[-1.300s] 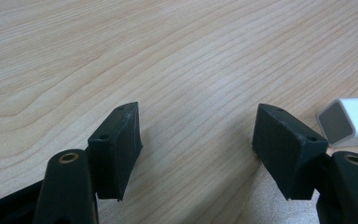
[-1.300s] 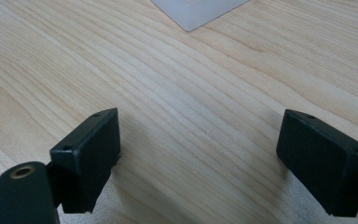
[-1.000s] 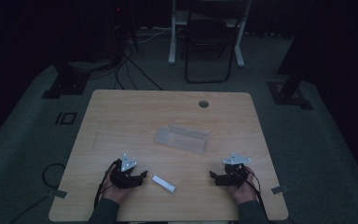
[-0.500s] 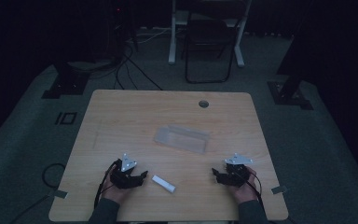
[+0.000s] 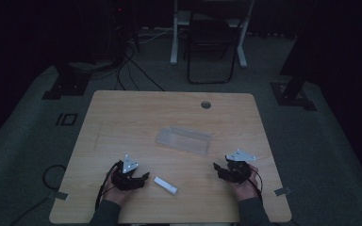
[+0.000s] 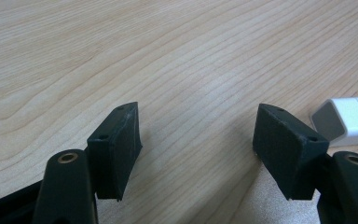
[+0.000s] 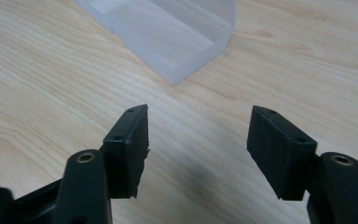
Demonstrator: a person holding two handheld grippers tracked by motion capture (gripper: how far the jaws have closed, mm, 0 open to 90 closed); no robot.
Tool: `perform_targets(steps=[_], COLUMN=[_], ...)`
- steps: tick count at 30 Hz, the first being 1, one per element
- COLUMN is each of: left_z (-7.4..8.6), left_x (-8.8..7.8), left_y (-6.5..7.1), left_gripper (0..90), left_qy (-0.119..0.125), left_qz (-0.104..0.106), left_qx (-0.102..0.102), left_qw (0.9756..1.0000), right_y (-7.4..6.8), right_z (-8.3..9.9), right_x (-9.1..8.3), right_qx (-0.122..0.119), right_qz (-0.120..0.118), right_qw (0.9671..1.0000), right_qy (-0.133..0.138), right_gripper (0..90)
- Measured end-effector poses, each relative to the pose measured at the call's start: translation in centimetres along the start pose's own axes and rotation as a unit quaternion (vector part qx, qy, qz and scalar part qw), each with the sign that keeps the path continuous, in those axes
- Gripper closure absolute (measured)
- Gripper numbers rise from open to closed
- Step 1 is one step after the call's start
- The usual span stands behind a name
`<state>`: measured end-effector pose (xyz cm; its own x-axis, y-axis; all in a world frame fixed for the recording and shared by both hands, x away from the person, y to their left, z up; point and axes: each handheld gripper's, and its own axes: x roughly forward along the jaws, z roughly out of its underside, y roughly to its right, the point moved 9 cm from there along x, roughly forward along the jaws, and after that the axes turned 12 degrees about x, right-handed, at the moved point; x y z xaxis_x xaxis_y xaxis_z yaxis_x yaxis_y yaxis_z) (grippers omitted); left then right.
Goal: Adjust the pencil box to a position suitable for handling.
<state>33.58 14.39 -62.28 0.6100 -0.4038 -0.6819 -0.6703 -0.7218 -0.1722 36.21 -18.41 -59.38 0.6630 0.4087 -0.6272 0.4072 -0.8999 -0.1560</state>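
A clear plastic box (image 5: 184, 140) lies on the wooden table (image 5: 136, 117) near its middle; its near corner (image 7: 177, 37) lies just beyond my right jaws. A small white block (image 5: 165, 185) rests near the front edge, and its end (image 6: 347, 120) lies just right of my left jaws. My left gripper (image 5: 143, 176) rests low at the front left, open with only bare wood between its jaws (image 6: 196, 140). My right gripper (image 5: 215, 167) sits at the front right, open and empty (image 7: 198, 140); its jaws have just been closing partway.
A round cable hole (image 5: 206, 104) sits near the table's far edge. Beyond the table stand a dark chair (image 5: 209, 42), a white desk frame (image 5: 175, 33) and floor cables (image 5: 132, 66). A stand base (image 5: 294, 94) lies at the far right.
My right gripper has shifted slightly. The left gripper, the white block and the clear box stay where they were.
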Motion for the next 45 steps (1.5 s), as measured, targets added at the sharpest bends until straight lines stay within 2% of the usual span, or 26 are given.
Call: perform_targets(steps=[7, 12, 24, 45], left_z=[0.0, 0.0, 0.0, -0.1], left_x=[0.0, 0.0, 0.0, 0.0], left_y=[0.0, 0.2, 0.2, 0.4], left_gripper=[32.1, 32.1, 32.1, 32.1], left_qy=[0.0, 0.0, 0.0, 0.001], left_qz=[0.001, 0.004, 0.004, 0.007], left_qx=[0.001, 0.002, 0.003, 0.005], left_qw=[1.0, 1.0, 1.0, 1.0], right_y=[-0.3, -0.5, -0.5, -0.8], right_z=[-1.4, -2.7, -4.4, -4.8], right_x=[0.3, 1.0, 2.8, 6.4], right_qx=[0.001, 0.01, 0.025, 0.045], right_qz=[0.001, 0.004, 0.012, 0.019], right_qw=[1.0, 0.9999, 0.9996, 0.9986], right_qy=[0.006, 0.007, 0.009, -0.022], right_gripper=[44.4, 48.4, 50.2, 56.7])
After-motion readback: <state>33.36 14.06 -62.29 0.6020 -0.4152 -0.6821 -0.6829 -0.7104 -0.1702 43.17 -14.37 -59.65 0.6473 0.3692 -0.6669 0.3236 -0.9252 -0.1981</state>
